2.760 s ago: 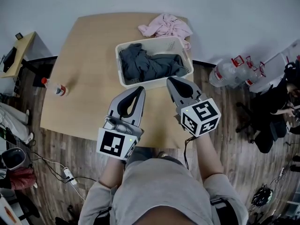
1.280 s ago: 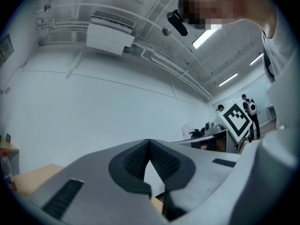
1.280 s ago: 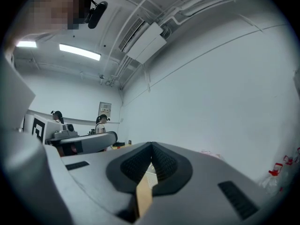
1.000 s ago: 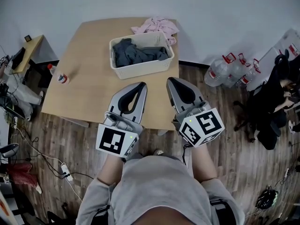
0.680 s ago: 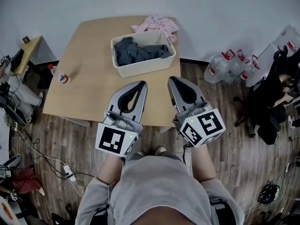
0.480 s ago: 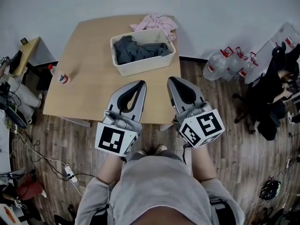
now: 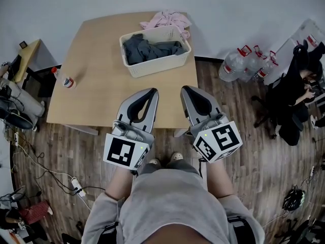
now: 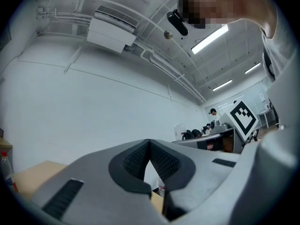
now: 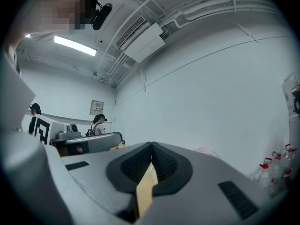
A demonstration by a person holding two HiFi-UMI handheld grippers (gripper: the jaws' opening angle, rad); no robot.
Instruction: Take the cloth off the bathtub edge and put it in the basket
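A white basket (image 7: 155,64) stands on the far part of a wooden table (image 7: 101,85), with a dark grey cloth (image 7: 150,48) piled inside it. A pink cloth (image 7: 166,20) lies on the table just behind the basket. No bathtub is in view. My left gripper (image 7: 154,91) and right gripper (image 7: 184,89) hang side by side over the table's near edge, well short of the basket. Both are shut with nothing between the jaws. In the left gripper view the left gripper (image 8: 149,142) points at a white wall, and in the right gripper view the right gripper (image 9: 151,146) does the same.
A small bottle (image 7: 63,78) with a red cap lies at the table's left edge. Large water bottles (image 7: 238,65) stand on the wood floor to the right. A person (image 7: 297,93) sits at far right. Cables and a power strip (image 7: 75,185) lie at lower left.
The table and basket sit farther from me than at first and have shifted slightly in the view. Both grippers keep their pose, shut and side by side.
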